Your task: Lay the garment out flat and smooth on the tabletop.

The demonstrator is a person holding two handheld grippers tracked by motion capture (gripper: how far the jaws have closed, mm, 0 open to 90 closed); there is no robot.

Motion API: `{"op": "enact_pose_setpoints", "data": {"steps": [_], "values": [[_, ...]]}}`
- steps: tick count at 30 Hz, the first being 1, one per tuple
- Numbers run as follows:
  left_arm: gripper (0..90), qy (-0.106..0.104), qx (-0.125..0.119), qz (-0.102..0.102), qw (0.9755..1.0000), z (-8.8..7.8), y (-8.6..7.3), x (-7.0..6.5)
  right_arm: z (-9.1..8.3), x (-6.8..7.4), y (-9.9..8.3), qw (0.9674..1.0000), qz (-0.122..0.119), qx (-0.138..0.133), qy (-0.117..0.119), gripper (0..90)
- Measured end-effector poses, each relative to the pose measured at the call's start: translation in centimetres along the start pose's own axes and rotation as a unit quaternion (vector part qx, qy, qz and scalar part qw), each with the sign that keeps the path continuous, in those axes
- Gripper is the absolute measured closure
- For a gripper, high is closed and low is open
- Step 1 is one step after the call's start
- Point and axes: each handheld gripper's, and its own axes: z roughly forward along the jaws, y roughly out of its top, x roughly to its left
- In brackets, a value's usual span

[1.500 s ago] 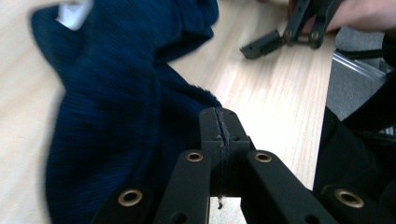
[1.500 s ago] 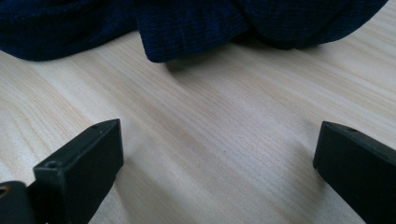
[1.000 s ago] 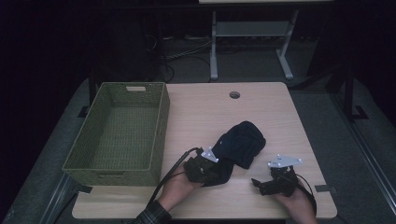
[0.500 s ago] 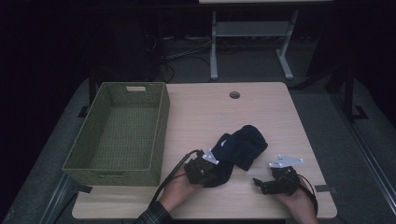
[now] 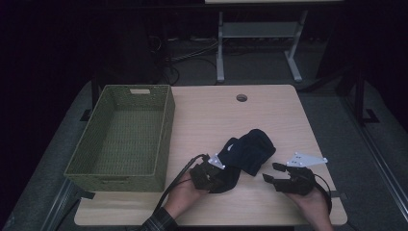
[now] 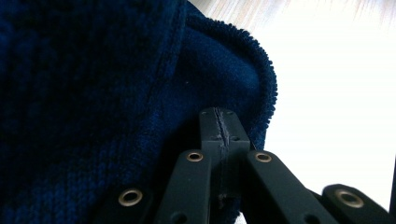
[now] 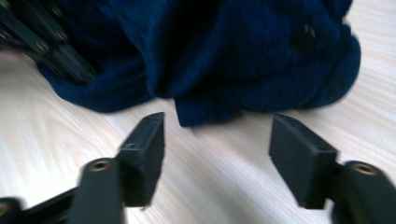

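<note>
The dark blue knitted garment [image 5: 248, 155] lies bunched on the bench [image 5: 211, 120], near the front edge and well apart from the empty green basket [image 5: 120, 137] at the left. The left hand-held gripper [image 5: 211, 172] is clamped on the garment's near edge; in the left gripper view its jaws meet tight with a fold of the garment [image 6: 116, 93] pinched between them. The right hand-held gripper [image 5: 274, 174] hovers just beside the garment (not touching it), and its jaws have just been closing with nothing between them; in the right gripper view they stand apart over bare wood, short of the cloth's hem [image 7: 205, 112].

By my judgement the work is at an early stage: one edge is secured, the second grip is not yet made, and the garment is neither folded nor in the basket. What is left is to take hold with the right side, then fold or lift the cloth and move it leftward.
</note>
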Motion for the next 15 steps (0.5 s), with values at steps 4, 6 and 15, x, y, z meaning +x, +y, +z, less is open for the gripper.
{"op": "enact_pose_setpoints", "data": {"steps": [4, 6, 15], "values": [[90.0, 0.002, 0.001, -0.001, 1.0, 0.0, 0.0, 0.0, 0.0, 0.2, 0.9, 0.9998, -0.007, -0.014, 0.008, 50.7], [90.0, 0.003, 0.002, 0.0, 1.0, 0.0, 0.0, -0.1, 0.1, 0.2, 1.0, 0.9998, -0.007, -0.014, 0.009, 51.4], [90.0, 0.002, 0.0, -0.004, 1.0, 0.0, 0.1, -0.1, 1.3, -0.2, 2.9, 0.9998, -0.012, -0.014, 0.002, 78.0]]}}
